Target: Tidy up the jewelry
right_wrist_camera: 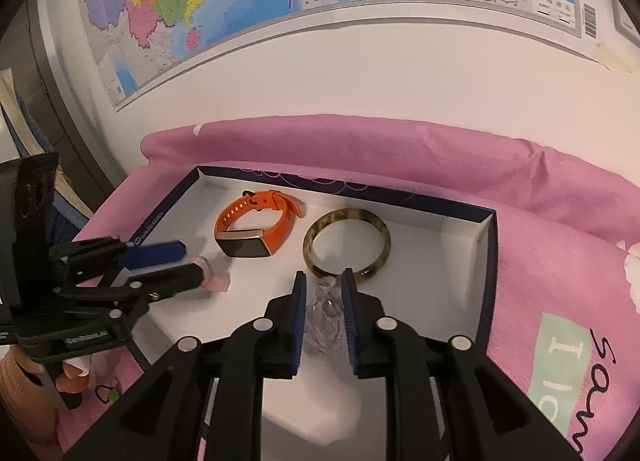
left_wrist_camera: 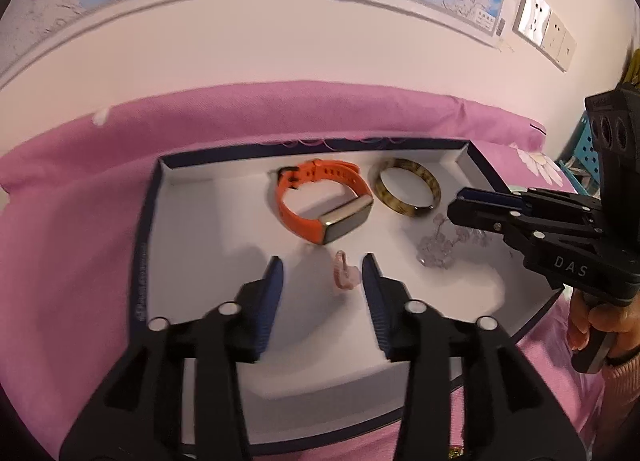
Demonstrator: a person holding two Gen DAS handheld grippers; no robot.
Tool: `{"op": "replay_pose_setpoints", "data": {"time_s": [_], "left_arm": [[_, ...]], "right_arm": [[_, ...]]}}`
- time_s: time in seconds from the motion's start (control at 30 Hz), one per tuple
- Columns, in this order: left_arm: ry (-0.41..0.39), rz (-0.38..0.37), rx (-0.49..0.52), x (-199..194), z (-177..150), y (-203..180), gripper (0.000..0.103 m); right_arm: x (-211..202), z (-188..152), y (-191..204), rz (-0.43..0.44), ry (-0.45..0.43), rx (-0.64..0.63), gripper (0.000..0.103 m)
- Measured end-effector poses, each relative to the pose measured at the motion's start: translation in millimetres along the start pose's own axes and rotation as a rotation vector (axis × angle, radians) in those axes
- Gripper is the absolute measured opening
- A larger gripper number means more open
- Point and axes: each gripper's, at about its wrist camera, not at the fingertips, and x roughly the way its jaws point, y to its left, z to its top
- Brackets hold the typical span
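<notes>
One box [left_wrist_camera: 148, 221] on pink cloth [left_wrist_camera: 72, 189], one orange watch [left_wrist_camera: 320, 201], one bangle [left_wrist_camera: 408, 189], one pink trinket [left_wrist_camera: 344, 273] lying free between the parted left gripper [left_wrist_camera: 324, 265], one clear beaded piece [right_wrist_camera: 326, 317], seemingly unpinched, inside the narrowly open right gripper [right_wrist_camera: 324, 281].

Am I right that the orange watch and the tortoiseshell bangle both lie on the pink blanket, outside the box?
Not outside: the orange watch and tortoiseshell bangle both lie inside the box, which rests on the pink blanket. The right wrist view shows it.
</notes>
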Motion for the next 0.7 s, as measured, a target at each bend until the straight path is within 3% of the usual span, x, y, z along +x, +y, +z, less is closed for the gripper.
{"op": "replay_pose_setpoints", "data": {"time_s": [0.33,0.7], "left_arm": [[-0.083,0.019,0.001,-43,-13,-4,0.059],[-0.164,0.035,0.028,-102,-49,-9,0.064]], "right_arm": [[-25,-11,3,-0.010,-0.051,0.004,0.036],[-76,-41,33,0.073,-0.083,-0.066,0.040]]}}
